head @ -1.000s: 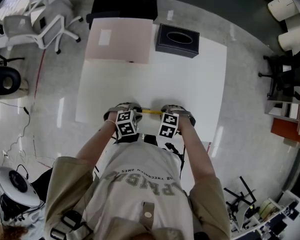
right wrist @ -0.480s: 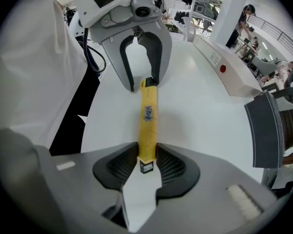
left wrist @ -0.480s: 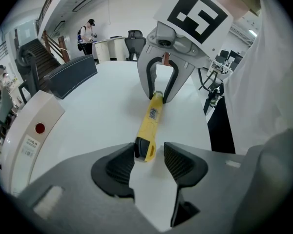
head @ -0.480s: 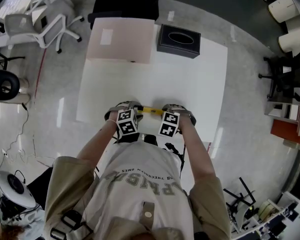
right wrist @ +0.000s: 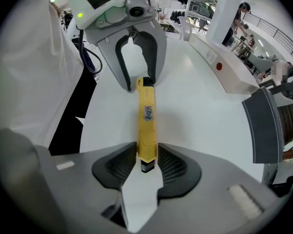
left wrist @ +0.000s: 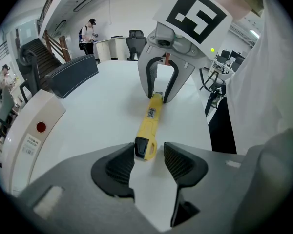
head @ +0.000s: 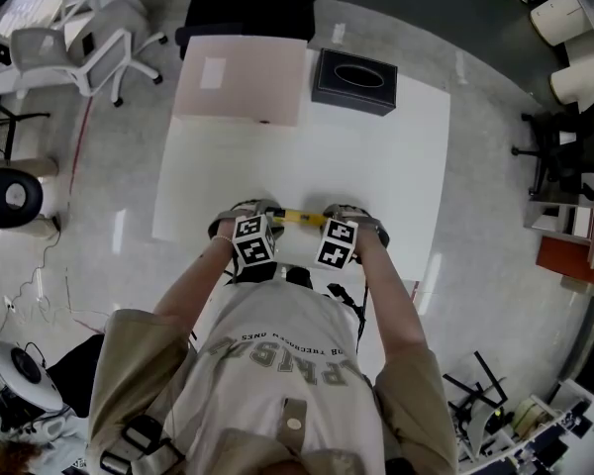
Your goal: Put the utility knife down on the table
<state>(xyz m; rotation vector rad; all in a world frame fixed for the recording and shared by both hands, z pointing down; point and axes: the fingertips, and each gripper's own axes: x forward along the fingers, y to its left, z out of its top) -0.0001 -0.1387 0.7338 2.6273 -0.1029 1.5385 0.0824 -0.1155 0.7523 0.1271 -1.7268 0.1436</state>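
Opening on both sides: the jaws of the left gripper (head: pixel 269 217) and right gripper (head: pixel 327 217) have just been spreading, so the release looks nearly done.

Head view: the utility knife (head: pixel 298 217) lies flat on the table (head: pixel 376 146) near its 6 o'clock edge, long axis 9-to-3.

Left gripper view: jaws wide, black butt end loose between them, body running toward 12.

Right gripper view: pads barely clear of the nose end, so the knife probably points to the head view's 3.

Yellow utility knife (head: pixel 299 218) — lying flat on white table (head: pixel 376 156).
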